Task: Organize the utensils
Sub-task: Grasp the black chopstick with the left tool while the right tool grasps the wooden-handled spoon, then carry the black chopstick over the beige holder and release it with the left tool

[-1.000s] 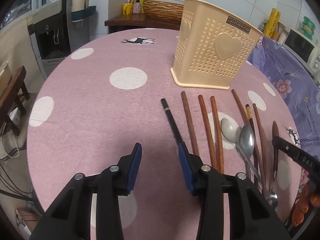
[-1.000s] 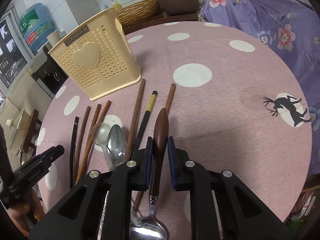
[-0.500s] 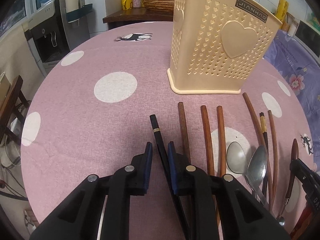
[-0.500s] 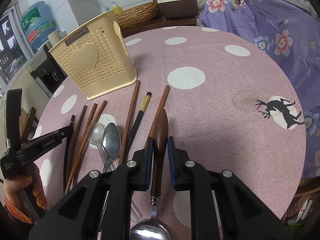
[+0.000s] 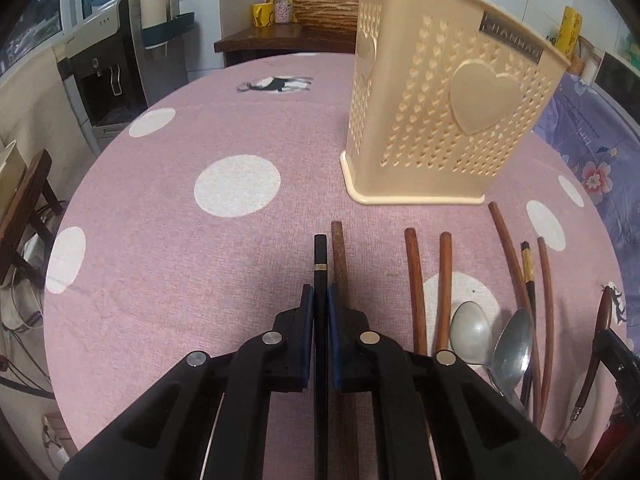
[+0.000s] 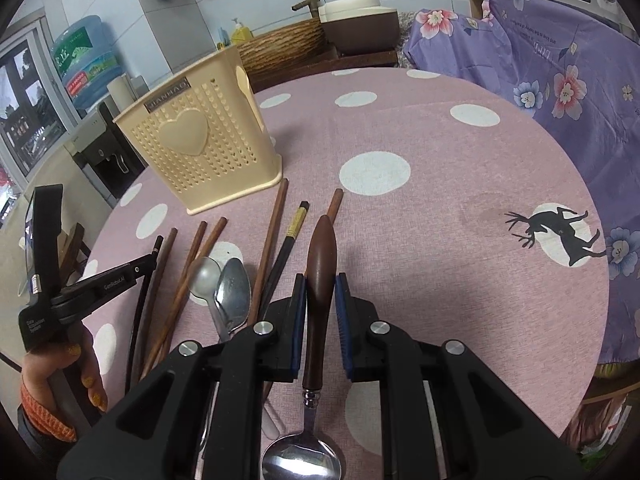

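- Between your left gripper (image 5: 319,312) pads sits the black chopstick (image 5: 320,256), jaws closed on it w/ no gap showing; grip is well back from the banded tip, so expect the far end to droop or swing. Lift straight up before turning.
- Right gripper (image 6: 321,292) is clamped on the brown-handled spoon (image 6: 319,264), handle fwd, bowl hanging back toward you. Handle tapers, so it may slip; keep the squeeze firm.
- Just beside the black stick lies a brown chopstick (image 5: 339,256), nearly touching; raise clear of it so it doesn't drag along.
- Farther right on the cloth: more brown chopsticks (image 5: 414,280), two steel spoons (image 5: 472,332), a second black chopstick (image 6: 290,240). Not yet sorted.
- Beyond them stands the beige holder (image 5: 440,120), upright, heart on its face. Its opening isn't visible, so come in from above and tip each piece near vertical before dropping.
- Pink dotted tablecloth (image 5: 180,200) covers a round table; cloth looks soft, may bunch.
- Back of room: water dispenser (image 5: 116,64), wicker basket (image 6: 280,44), purple floral cover (image 6: 560,80).
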### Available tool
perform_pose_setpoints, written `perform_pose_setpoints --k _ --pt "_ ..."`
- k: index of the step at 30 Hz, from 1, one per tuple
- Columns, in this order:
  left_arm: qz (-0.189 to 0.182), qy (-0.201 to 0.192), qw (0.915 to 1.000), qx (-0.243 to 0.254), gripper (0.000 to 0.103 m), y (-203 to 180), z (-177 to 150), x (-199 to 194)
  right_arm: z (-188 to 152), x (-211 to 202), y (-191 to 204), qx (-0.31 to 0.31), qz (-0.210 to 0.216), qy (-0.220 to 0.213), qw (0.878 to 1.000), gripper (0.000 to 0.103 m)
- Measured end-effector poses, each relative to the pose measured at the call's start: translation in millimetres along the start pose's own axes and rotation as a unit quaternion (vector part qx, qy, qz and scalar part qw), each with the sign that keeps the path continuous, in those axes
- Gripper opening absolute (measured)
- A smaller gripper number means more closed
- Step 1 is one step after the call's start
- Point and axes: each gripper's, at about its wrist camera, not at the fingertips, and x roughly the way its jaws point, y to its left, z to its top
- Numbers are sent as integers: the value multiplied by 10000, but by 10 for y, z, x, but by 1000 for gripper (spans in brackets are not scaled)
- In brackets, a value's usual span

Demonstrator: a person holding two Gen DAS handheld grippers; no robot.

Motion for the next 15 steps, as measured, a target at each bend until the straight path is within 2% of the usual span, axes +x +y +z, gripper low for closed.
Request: perform_pose_setpoints --k 6,11,15 --pt "-292 -588 9977 -176 9 133 141 -456 45 -279 -61 2 246 -355 9991 15" --pt "-426 -1226 9913 -215 9 227 219 -958 102 -643 -94 -74 388 -827 9958 15" --pt "-454 -1627 9854 -200 9 257 210 -1256 121 -813 -81 -160 411 -1032 9937 15"
